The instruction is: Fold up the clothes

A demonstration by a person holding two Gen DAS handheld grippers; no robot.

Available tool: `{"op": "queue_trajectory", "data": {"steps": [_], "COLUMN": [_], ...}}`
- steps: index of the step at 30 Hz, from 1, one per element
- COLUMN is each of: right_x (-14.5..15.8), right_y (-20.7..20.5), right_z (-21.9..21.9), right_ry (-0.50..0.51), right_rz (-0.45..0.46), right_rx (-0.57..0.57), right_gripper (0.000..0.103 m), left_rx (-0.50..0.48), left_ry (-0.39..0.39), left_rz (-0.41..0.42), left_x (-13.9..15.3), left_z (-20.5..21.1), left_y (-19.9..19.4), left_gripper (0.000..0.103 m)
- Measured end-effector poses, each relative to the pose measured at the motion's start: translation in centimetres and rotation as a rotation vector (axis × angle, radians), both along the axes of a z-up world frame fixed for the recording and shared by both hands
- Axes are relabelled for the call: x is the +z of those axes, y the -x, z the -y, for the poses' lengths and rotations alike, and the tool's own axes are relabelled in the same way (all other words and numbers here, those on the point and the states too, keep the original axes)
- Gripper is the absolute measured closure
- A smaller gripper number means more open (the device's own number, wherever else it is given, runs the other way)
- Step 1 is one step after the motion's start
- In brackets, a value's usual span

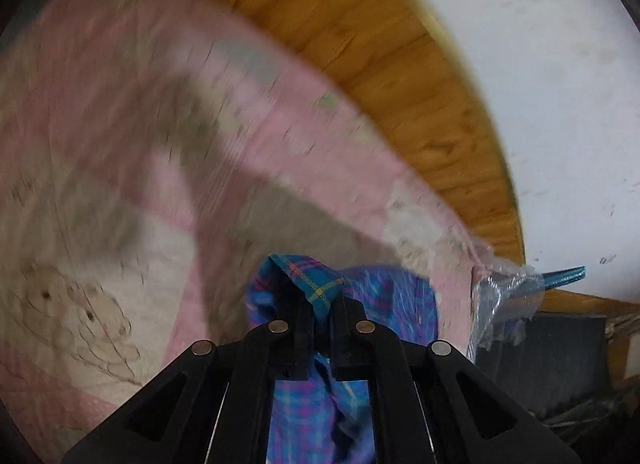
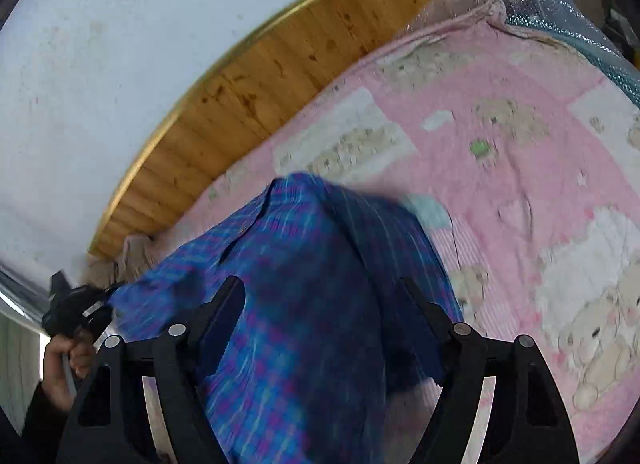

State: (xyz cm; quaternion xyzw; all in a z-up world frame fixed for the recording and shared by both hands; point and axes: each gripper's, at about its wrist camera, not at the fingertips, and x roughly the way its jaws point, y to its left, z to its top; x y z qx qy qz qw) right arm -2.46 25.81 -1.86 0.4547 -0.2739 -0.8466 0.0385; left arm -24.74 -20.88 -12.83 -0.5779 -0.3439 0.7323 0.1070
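L fingers (image 1: 320, 328) pinch plaid shirt (image 1: 316, 284), no labels

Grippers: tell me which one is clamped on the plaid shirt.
The left gripper: its jaws pinch the plaid shirt. The right gripper's jaws stand wide open.

Your left hand-held gripper (image 1: 320, 304) has a fold of the shirt (image 1: 320, 284) pinched between its fingers, and the rest of the cloth hangs below and to the right of them, above the blanket (image 1: 120, 143). The blanket lies spread on the bed, with the wooden headboard (image 1: 400, 63) along its far edge and the wall (image 1: 540, 63) behind that. Plastic wrap (image 1: 504, 296) sits at the blanket's right corner.

In your right wrist view the shirt (image 2: 300, 304) drapes over and between the spread fingers of your right hand-held gripper (image 2: 320, 292). Your left hand (image 2: 64, 360) is at the far left, beside the shirt's edge. The blanket (image 2: 520, 143) stretches right, the headboard (image 2: 260, 83) behind it.
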Motion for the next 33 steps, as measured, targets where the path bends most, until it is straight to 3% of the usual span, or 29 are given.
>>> {"op": "queue_trajectory", "data": {"steps": [2,4,7,10,13,15,18,20,21,22,23,24,26,29,31,33], "right_x": [-0.9,-1.8,-2.8,-6.2,-8.2,-7.3,-6.0,-6.9,-7.5,-8.1,-8.0,-6.6,-4.0,4.1,9.2,11.9], "right_y": [-3.9,-6.2,-7.1,-5.7,-5.3,-5.9,-6.4,-5.8,-5.5,-5.1,-4.4,-3.9,-2.8,-1.0,1.6,7.4], "right_z": [4.1,8.7,12.9,14.8,15.6,16.2,16.6,16.9,17.1,17.1,16.5,15.6,13.9,9.2,5.0,0.8], "right_ry": [-0.101,-0.244,-0.491,-0.746,-0.855,-0.888,-0.885,-0.927,-0.955,-0.990,-0.990,-0.934,-0.821,-0.620,-0.503,-0.402], "right_rz": [0.006,0.003,-0.027,-0.027,-0.012,-0.056,-0.129,-0.127,-0.123,-0.112,-0.098,-0.090,-0.074,-0.128,-0.181,-0.188], "right_rx": [0.120,0.276,0.471,0.621,0.777,0.855,0.869,0.860,0.856,0.848,0.828,0.803,0.751,0.649,0.564,0.475], "right_gripper": [0.025,0.025,0.023,0.023,0.023,0.023,0.020,0.020,0.026,0.064,0.085,0.096,0.098,0.099,0.099,0.099], "left_rx": [-0.008,0.003,0.006,0.000,-0.017,-0.024,-0.040,-0.059,-0.068,-0.078,-0.091,-0.105,-0.131,-0.171,-0.155,-0.121], "left_ry": [0.037,0.006,-0.035,-0.076,-0.097,-0.125,-0.148,-0.146,-0.141,-0.136,-0.119,-0.100,-0.076,-0.188,-0.253,-0.291], "left_rz": [0.050,0.063,0.045,0.010,-0.014,-0.027,-0.049,-0.066,-0.074,-0.083,-0.106,-0.130,-0.183,-0.295,-0.357,-0.381], "left_x": [-4.9,-7.4,-7.2,-6.7,-5.9,-5.2,-4.5,-4.0,-3.7,-3.4,-2.7,-2.0,0.0,5.9,9.5,11.2], "left_z": [0.1,-0.1,-0.6,-0.9,-0.6,-0.3,-0.5,-0.6,-0.4,-0.6,-0.8,-0.9,-1.0,-0.4,0.4,-0.1], "left_y": [-1.9,-2.8,-2.9,-2.3,-3.1,-3.9,-4.4,-4.7,-5.1,-5.1,-5.2,-5.3,-5.8,-6.5,-5.2,-0.9], "left_gripper": [0.099,0.098,0.098,0.098,0.098,0.098,0.098,0.098,0.098,0.098,0.098,0.099,0.099,0.099,0.099,0.099]}}
